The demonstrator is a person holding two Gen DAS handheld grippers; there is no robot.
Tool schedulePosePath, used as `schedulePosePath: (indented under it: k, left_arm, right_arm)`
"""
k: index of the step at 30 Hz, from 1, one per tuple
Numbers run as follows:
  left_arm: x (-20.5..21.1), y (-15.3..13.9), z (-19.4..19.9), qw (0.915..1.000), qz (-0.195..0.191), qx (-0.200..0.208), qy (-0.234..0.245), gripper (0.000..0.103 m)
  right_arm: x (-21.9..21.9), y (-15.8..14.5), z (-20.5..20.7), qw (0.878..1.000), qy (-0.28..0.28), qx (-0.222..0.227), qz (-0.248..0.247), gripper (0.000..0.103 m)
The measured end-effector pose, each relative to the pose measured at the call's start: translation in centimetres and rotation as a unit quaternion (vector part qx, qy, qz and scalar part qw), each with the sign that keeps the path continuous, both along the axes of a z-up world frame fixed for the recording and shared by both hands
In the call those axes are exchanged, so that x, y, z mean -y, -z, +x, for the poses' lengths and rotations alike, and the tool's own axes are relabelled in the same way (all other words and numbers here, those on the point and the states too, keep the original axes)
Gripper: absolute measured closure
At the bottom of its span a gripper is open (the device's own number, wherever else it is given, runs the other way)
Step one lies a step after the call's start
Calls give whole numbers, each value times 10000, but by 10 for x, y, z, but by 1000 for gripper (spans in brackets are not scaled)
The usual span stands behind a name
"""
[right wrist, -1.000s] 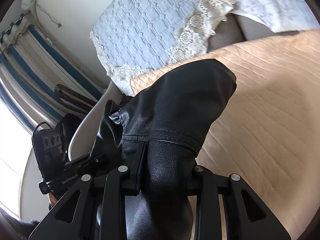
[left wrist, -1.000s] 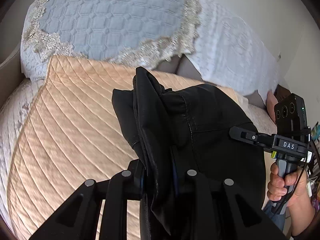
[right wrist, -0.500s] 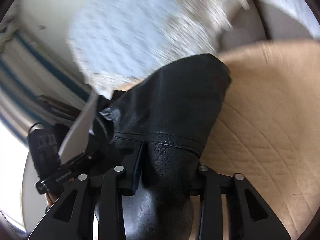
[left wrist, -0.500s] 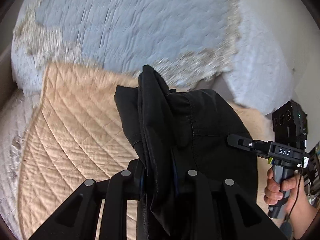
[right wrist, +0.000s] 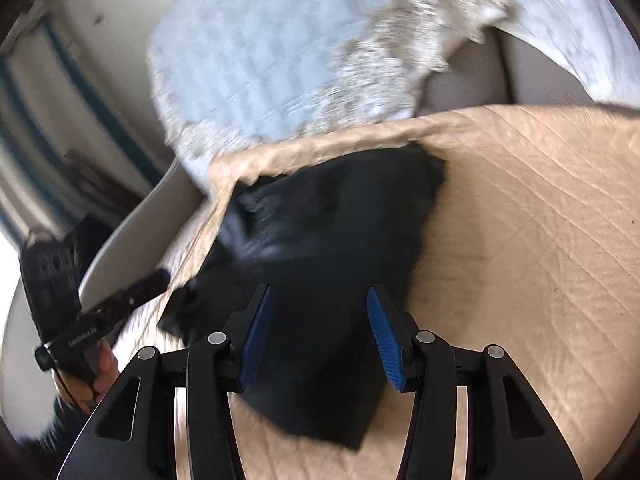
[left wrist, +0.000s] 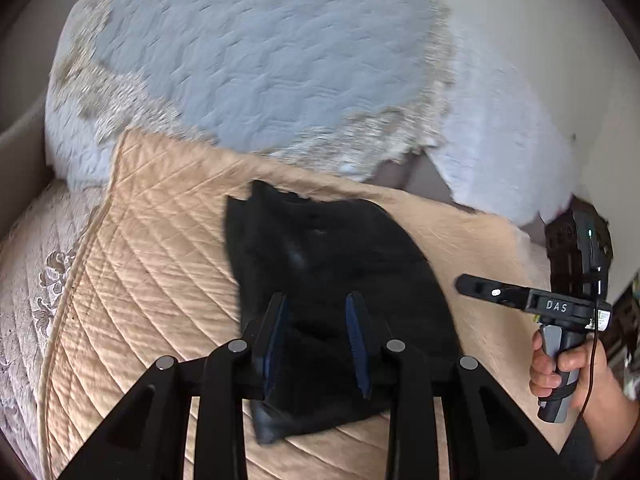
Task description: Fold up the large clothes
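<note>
Black leather garment (left wrist: 336, 280) is lying folded on the peach quilt (left wrist: 152, 248). Left hand-held gripper (left wrist: 318, 344) and right hand-held gripper (right wrist: 318, 344) are both parting, jaws just opening, pads clear of it.

- A peach quilted bedspread (left wrist: 152, 248) is covering the near and middle of the bed, its stitched lines fanning outward.
- A pale blue quilted pillow (left wrist: 256, 60) with cream lace trim is lying at the far end, overlapping the bedspread's far edge.
- A white textured pillow (left wrist: 500, 160) is sitting to its right.
- A cream embroidered cover (left wrist: 28, 288) is showing along the left edge.
- A blue-and-white striped curtain (right wrist: 36, 128), blurred, is hanging at the far left in the right wrist view.
- A plain white wall (left wrist: 540, 28) is standing behind the pillows.
</note>
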State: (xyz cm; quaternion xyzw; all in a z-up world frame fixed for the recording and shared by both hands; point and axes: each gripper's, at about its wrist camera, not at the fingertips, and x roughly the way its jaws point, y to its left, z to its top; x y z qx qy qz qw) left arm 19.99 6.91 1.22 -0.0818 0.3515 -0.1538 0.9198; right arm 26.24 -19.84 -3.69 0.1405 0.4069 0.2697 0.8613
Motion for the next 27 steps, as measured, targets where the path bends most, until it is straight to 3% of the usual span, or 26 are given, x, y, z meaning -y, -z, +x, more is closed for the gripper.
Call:
schedulePosePath:
  k: [3, 7, 9, 18, 24, 27]
  left_arm:
    - [9, 27, 0, 9991, 362, -237, -50, 75]
    - [-7, 56, -2, 9981, 295, -461, -281, 80]
    - [-8, 58, -7, 9981, 279, -431, -350, 81]
    - [-5, 60, -7, 9977, 347, -429, -389, 81]
    - [11, 34, -30, 9945, 711, -392, -660, 81]
    - [14, 25, -46, 9941, 671, -455, -717, 81]
  right_arm:
    - [-19, 14, -11, 9993, -193, -96, -304, 60]
    - [-36, 34, -17, 9971, -258, -124, -703, 62]
    - [-44, 38, -20, 9951, -270, -13, -955, 62]
    - [-35, 36, -21, 9965, -282, 52, -785, 62]
    - [-32, 11, -46, 9968, -146, 153, -767, 61]
    - [-33, 1, -64, 9958, -115, 259, -867, 61]
